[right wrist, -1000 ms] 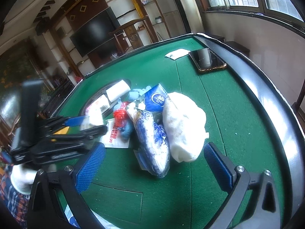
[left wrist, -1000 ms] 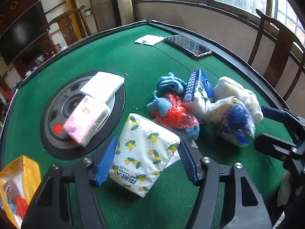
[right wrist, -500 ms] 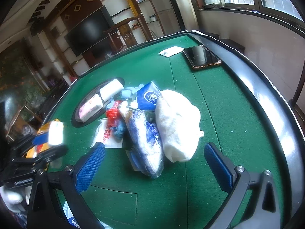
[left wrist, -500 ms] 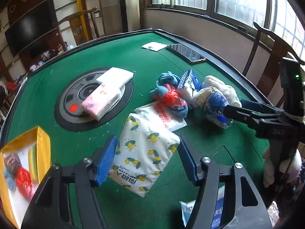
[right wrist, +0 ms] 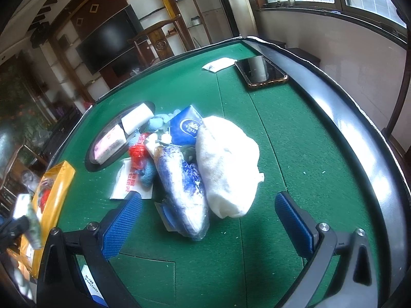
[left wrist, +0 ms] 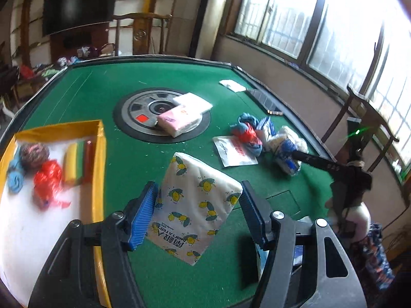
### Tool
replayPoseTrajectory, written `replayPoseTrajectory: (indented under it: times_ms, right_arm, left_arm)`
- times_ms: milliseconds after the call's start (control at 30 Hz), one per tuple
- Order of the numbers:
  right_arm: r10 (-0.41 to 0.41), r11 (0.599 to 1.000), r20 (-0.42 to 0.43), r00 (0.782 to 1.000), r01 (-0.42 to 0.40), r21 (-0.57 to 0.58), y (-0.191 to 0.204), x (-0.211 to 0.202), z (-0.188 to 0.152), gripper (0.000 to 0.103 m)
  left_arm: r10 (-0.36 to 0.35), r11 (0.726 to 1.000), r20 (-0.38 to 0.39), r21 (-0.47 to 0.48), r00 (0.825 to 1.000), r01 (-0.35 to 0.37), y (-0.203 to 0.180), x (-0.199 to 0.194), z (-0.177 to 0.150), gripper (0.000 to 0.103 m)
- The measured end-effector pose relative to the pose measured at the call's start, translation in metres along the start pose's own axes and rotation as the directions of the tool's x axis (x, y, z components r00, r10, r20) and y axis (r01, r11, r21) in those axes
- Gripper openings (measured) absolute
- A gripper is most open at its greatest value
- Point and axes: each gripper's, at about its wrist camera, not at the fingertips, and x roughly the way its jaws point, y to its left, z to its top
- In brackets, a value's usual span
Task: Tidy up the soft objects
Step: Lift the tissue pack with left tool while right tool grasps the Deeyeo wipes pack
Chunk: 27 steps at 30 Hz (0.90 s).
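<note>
Since a second ago the lemon-print tissue pack [left wrist: 195, 205] has been carried away from the heap of soft things toward the yellow-walled box [left wrist: 100, 148], which is now seen much larger at the left of the left wrist view, while the right gripper [right wrist: 208, 220] has been kept almost where it was. Going from left to right in the left wrist view, a blue knitted piece [left wrist: 15, 179], a brownish yarn ball [left wrist: 34, 152], a red crinkled bundle [left wrist: 47, 179] and a striped sponge [left wrist: 77, 159] are seen lying in the box, somewhat blurred. Just beside the box, the tissue pack is clamped between the blue pads of the left gripper [left wrist: 199, 213] and is held tilted above the green felt table [left wrist: 102, 97]. Farther back, a pink tissue pack [left wrist: 177, 123] and a white tissue pack [left wrist: 192, 102] are rested on the round centre plate [left wrist: 133, 110]. To the right, a flat white sachet [left wrist: 235, 151] is laid on the felt, touching the heap. In the right wrist view, the heap is shown between and beyond the widely parted jaws of the right gripper, with nothing pressed by the pads: a blue-and-white wrapped bundle [right wrist: 185, 187] is lying against a white fluffy towel [right wrist: 228, 166], with a dark blue tissue packet [right wrist: 187, 125] behind them. A phone [right wrist: 260, 73] is laid near the far right rim.
</note>
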Motion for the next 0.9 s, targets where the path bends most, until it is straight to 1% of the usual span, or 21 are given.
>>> replayPoseTrajectory:
  times_ms: [67, 167, 200, 233, 267, 333, 400, 433, 467, 533, 600, 667, 733, 800, 833, 867, 900]
  right_arm:
    - [0.0, 1.0, -0.004, 1.0, 0.0, -0.001, 0.0, 0.0, 0.001, 0.102]
    - [0.019, 1.0, 0.05, 0.999, -0.018, -0.013, 0.003, -0.014, -0.001, 0.102]
    - [0.03, 0.999, 0.053, 0.998, -0.029, -0.02, 0.004, -0.018, -0.002, 0.102]
    - [0.05, 0.999, 0.04, 0.998, -0.049, -0.025, 0.007, -0.022, -0.004, 0.102]
    - [0.091, 0.995, 0.008, 0.996, -0.09, -0.032, 0.011, -0.026, -0.007, 0.102]
    - [0.169, 0.981, -0.08, 0.982, -0.175, -0.081, 0.023, -0.032, -0.016, 0.102]
    - [0.193, 0.954, -0.185, 0.964, -0.229, -0.196, 0.043, -0.036, -0.029, 0.102]
    - [0.192, 0.927, -0.245, 0.95, -0.258, -0.271, 0.057, -0.039, -0.04, 0.102]
    - [0.188, 0.905, -0.287, 0.939, -0.279, -0.322, 0.067, -0.041, -0.048, 0.102]
    - [0.17, 0.849, -0.366, 0.915, -0.325, -0.417, 0.088, -0.042, -0.066, 0.102]
    - [0.142, 0.804, -0.413, 0.9, -0.348, -0.483, 0.104, -0.038, -0.079, 0.102]
    - [0.079, 0.753, -0.439, 0.895, -0.342, -0.562, 0.12, -0.028, -0.092, 0.102]
    - [0.03, 0.714, -0.469, 0.883, -0.347, -0.608, 0.13, -0.014, -0.103, 0.102]
    - [-0.02, 0.689, -0.465, 0.885, -0.325, -0.648, 0.137, 0.0, -0.106, 0.102]
    - [-0.035, 0.682, -0.469, 0.882, -0.322, -0.657, 0.14, 0.006, -0.108, 0.102]
    - [-0.036, 0.669, -0.461, 0.886, -0.321, -0.67, 0.144, 0.01, -0.109, 0.102]
    - [-0.03, 0.663, -0.463, 0.886, -0.329, -0.672, 0.147, 0.012, -0.109, 0.102]
  left_arm:
    - [-0.023, 0.998, 0.027, -0.059, 0.999, 0.025, 0.012, -0.015, -0.007, 0.064]
    - [-0.039, 0.992, 0.061, -0.116, 0.997, 0.046, 0.024, -0.032, -0.016, 0.064]
    - [-0.039, 0.991, 0.066, -0.124, 0.997, 0.047, 0.027, -0.035, -0.018, 0.064]
    - [-0.037, 0.99, 0.072, -0.131, 0.997, 0.047, 0.03, -0.04, -0.019, 0.064]
    - [-0.033, 0.99, 0.08, -0.136, 0.996, 0.044, 0.033, -0.043, -0.02, 0.064]
    - [-0.034, 0.987, 0.097, -0.152, 0.995, 0.049, 0.04, -0.049, -0.022, 0.064]
    - [-0.044, 0.984, 0.106, -0.165, 0.993, 0.061, 0.046, -0.051, -0.023, 0.064]
    - [-0.049, 0.983, 0.104, -0.172, 0.993, 0.066, 0.048, -0.049, -0.023, 0.064]
    - [-0.052, 0.982, 0.1, -0.176, 0.994, 0.069, 0.049, -0.047, -0.023, 0.064]
    - [-0.055, 0.98, 0.092, -0.185, 0.994, 0.072, 0.052, -0.043, -0.024, 0.064]
    - [-0.057, 0.978, 0.087, -0.194, 0.995, 0.073, 0.056, -0.042, -0.026, 0.064]
    - [-0.054, 0.976, 0.086, -0.204, 0.995, 0.071, 0.061, -0.046, -0.029, 0.064]
    - [-0.043, 0.975, 0.091, -0.213, 0.995, 0.062, 0.066, -0.051, -0.031, 0.064]
    - [-0.025, 0.973, 0.101, -0.227, 0.995, 0.048, 0.073, -0.058, -0.032, 0.064]
    - [-0.016, 0.971, 0.106, -0.235, 0.994, 0.041, 0.076, -0.06, -0.033, 0.064]
    - [-0.006, 0.969, 0.112, -0.245, 0.994, 0.033, 0.081, -0.064, -0.034, 0.064]
    - [0.0, 0.967, 0.114, -0.252, 0.993, 0.029, 0.084, -0.065, -0.035, 0.064]
